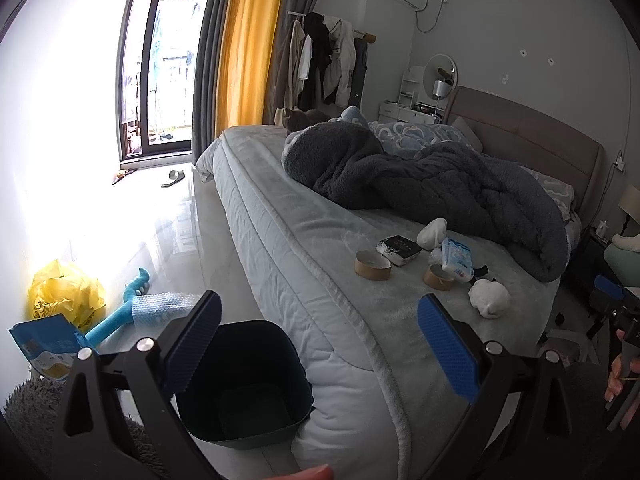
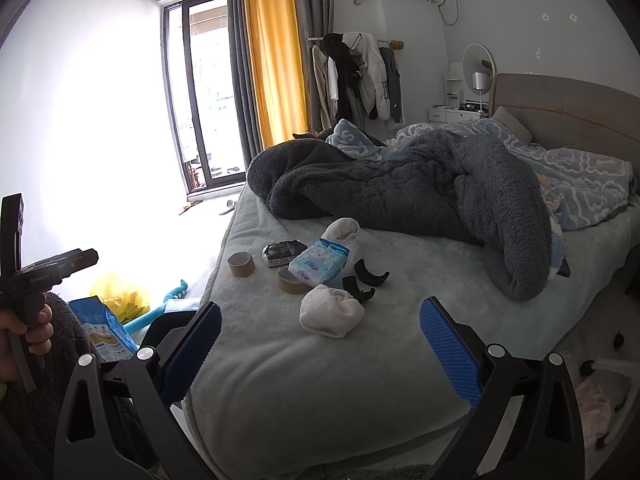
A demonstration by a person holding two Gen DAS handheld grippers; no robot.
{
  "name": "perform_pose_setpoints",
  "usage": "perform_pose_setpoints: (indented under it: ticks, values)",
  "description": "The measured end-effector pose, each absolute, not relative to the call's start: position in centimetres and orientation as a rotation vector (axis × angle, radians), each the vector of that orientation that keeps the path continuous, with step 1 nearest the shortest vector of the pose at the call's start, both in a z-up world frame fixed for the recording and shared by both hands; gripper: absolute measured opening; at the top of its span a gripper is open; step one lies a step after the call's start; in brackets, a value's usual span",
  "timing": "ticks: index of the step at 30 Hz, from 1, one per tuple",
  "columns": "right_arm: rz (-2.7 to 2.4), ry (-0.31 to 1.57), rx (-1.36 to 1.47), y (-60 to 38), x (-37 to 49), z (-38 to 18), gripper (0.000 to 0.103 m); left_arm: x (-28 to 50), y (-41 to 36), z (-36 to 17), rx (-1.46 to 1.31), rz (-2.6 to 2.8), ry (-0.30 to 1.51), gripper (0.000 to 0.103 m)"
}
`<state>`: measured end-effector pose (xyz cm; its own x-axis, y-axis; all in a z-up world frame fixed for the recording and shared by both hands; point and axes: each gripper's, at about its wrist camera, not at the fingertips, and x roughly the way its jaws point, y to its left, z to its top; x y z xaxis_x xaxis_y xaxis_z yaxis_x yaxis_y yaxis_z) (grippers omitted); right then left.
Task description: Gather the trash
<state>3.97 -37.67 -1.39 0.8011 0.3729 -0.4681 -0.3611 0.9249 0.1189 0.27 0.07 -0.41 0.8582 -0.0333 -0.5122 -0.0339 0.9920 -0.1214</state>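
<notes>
Presently, the trash lies clustered on the bed (image 2: pixel 280 380) near its foot: two cardboard tape cores (image 2: pixel 241 264) (image 2: pixel 292 280), a crushed dark box (image 2: pixel 282 254), a blue tissue packet (image 2: pixel 320 266) and a white wad (image 2: pixel 332 316), all close together and within reach from the bed's corner. The black bin (image 1: pixel 244 384) stands on the floor against that corner, apparently positioned so items can be dropped straight off the mattress edge. The left tool (image 1: pixel 320 348) hovers above the bin and bed edge, spread wide and holding nothing. The right tool (image 2: pixel 320 352) is likewise released, fully spread, empty, aimed at the white wad without contact.
</notes>
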Motion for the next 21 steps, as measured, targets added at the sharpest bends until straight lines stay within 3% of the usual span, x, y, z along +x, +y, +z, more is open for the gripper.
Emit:
perform_pose_setpoints:
  ticks: [21]
  values:
    - [0.394, 0.507, 0.025, -37.68, 4.01, -1.39, 0.101, 0.20, -0.03, -0.39, -0.129, -0.003, 0.540, 0.100]
